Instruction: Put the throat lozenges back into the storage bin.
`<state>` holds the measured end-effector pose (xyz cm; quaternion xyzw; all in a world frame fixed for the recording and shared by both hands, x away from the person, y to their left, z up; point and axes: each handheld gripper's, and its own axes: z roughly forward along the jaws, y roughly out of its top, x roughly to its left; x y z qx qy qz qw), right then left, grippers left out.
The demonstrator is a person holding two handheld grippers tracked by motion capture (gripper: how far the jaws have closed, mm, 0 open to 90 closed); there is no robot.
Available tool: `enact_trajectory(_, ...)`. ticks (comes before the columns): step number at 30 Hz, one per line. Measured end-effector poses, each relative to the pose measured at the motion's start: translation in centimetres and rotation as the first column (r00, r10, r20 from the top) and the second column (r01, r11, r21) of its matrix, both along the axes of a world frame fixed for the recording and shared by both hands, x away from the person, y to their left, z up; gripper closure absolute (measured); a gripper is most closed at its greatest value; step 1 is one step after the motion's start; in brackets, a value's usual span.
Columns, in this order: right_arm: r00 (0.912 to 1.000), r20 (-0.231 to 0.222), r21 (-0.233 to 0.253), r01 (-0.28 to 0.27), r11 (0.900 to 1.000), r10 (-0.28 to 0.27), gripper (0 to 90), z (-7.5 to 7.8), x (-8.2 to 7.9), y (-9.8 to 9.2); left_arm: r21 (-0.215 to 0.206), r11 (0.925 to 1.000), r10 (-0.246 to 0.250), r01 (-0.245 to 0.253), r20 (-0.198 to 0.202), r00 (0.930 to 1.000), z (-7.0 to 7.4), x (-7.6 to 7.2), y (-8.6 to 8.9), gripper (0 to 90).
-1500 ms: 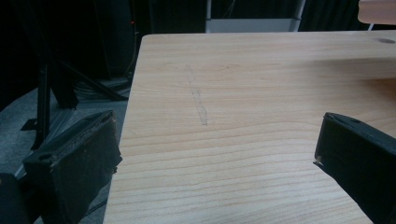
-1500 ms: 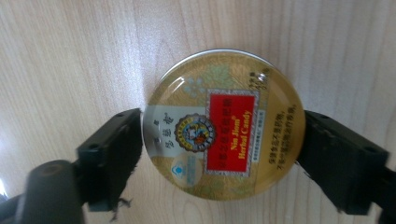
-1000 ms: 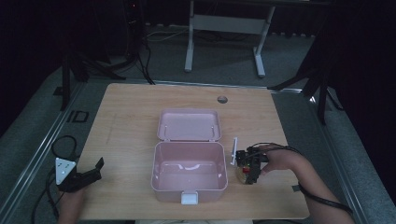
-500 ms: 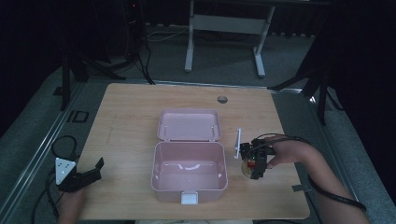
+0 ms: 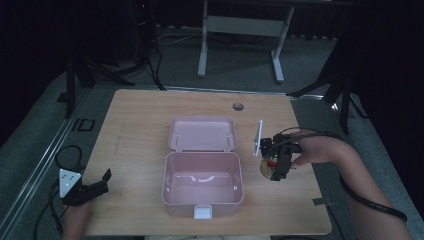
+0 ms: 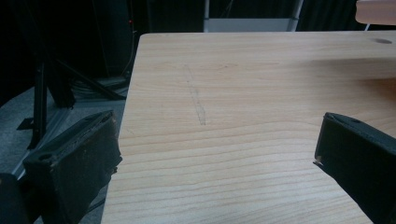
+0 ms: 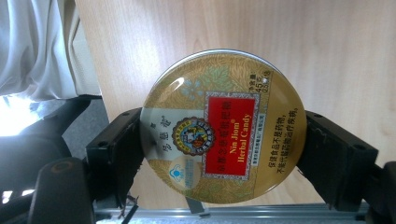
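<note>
Now the right gripper (image 5: 276, 167) is seen just right of the pink box (image 5: 202, 185), held above the wooden table (image 5: 140, 130) by the right hand (image 5: 312, 150). Its two black jaws are clamped on a round candy tin (image 7: 223, 127), one jaw pressed to each side of the rim, as recorded in the right gripper view; the gold lid with red label reading "Nin Jiom Herbal Candy" is turned toward the camera. In the high view the tin (image 5: 266, 170) is glimpsed as a pale disc under the gripper, beside the box's right wall and apart from it. Compared with a second ago, the right gripper is noted slightly farther from the box wall and a little nearer the table's right edge, with the forearm swung outward; the grip on the tin is unchanged. The box stands open, its lid (image 5: 202, 134) laid back flat toward the far side, the white latch (image 5: 202, 212) at the near edge; its position has not altered. A thin white plate (image 5: 258, 137) is carried upright on the right gripper. The left gripper (image 5: 100, 184) is rested at the table's near left corner, jaws spread apart with bare wood between them, held by the left hand (image 5: 75, 217), unmoved since the earlier frames.
</note>
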<state>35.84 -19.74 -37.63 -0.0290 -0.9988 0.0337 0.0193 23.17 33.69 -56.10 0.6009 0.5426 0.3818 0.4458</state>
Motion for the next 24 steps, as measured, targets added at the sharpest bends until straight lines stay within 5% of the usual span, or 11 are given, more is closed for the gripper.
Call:
enact_trajectory(4,0.9997,0.025,0.018,-0.001,1.000,0.001,20.1,1.3,-0.1,0.1,0.001,1.0000,-0.001,0.001,0.000,1.0000,0.0,0.0,0.0,0.4)
enact_trajectory(14,0.9999,0.015,0.014,-0.002,1.000,0.002,20.1,1.2,-0.1,1.4,0.000,1.0000,0.001,-0.001,-0.002,1.0000,0.0,0.0,0.0,0.4)
enact_trajectory(24,0.9981,0.018,0.035,-0.059,0.998,0.059,20.1,1.3,0.0,5.2,-0.003,1.0000,-0.001,0.001,-0.001,1.0000,0.0,0.0,0.0,0.4)
